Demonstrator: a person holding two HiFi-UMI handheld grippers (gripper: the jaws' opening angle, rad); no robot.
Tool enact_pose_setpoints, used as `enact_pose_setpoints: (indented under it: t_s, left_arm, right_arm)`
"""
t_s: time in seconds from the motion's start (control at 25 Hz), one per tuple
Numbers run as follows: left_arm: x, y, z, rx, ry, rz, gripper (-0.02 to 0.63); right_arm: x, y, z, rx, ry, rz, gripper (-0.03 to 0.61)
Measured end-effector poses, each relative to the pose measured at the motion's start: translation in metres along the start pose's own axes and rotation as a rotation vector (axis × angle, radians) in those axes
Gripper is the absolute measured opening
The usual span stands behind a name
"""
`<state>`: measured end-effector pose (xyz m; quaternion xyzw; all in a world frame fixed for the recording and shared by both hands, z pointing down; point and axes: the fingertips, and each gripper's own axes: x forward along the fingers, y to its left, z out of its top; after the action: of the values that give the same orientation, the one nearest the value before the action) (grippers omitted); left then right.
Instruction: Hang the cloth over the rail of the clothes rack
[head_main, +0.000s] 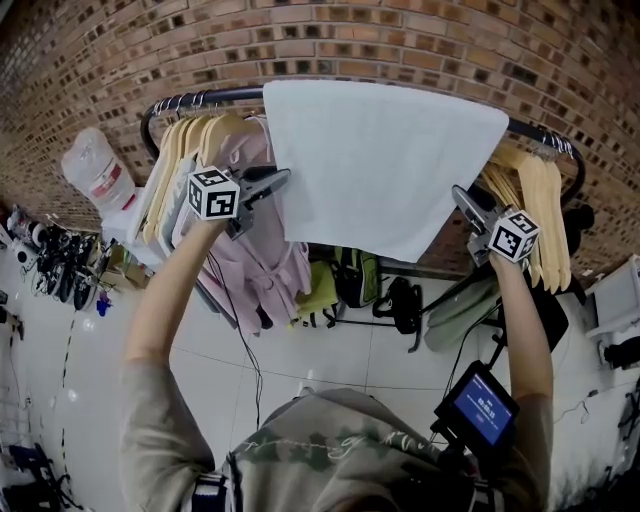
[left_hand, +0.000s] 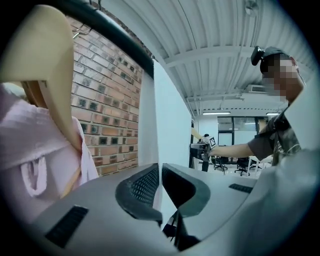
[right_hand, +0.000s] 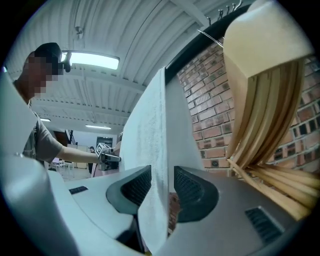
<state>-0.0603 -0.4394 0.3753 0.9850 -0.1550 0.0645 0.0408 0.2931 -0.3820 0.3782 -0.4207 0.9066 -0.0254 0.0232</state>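
one white terry cloth (head_main: 380, 160), pinched by left gripper (left_hand: 160, 172); right gripper (right_hand: 162, 175) fingers spread around it.

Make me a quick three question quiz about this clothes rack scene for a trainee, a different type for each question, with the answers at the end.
1. True or false: the white cloth is draped over the rail.
2. Which gripper has its jaws pinched shut on the cloth's edge? A) the left gripper B) the right one C) neither
3. Fill in: beside the cloth, the rail carries wooden ___.

Key: 1 true. 2 A; the right gripper has its jaws apart, with the cloth hanging between them. 3 hangers.
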Motion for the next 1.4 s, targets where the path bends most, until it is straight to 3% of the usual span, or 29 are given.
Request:
enact_pose_setpoints:
  t_s: [0.36, 0.44, 0.68, 0.84, 1.4]
  left_arm:
    - [-0.005, -0.011, 0.002, -0.007, -0.026, -0.022, 0.020]
    - [-0.005, -0.016, 0.003, -0.016, -0.041, -0.042, 0.020]
    - [-0.011, -0.028, 0.008, -0.012, -0.076, -0.060, 0.021]
    - [-0.029, -0.043, 0.027, 0.002, -0.111, -0.110, 0.021]
    - [-0.054, -0.077, 0.103, 0.088, -0.255, -0.094, 0.021]
  right_arm:
    - [-0.001, 0.017, 0.004, 0.004, -0.034, 0.077, 0.135]
    - [-0.002, 0.024, 0.004, -0.008, -0.033, 0.108, 0.019]
    - [-0.011, 0.046, 0.012, -0.051, -0.037, 0.136, 0.018]
    - [-0.016, 0.056, 0.044, -0.088, -0.095, 0.141, 0.018]
    - [-0.041, 0.062, 0.144, -0.125, -0.223, 0.130, 0.018]
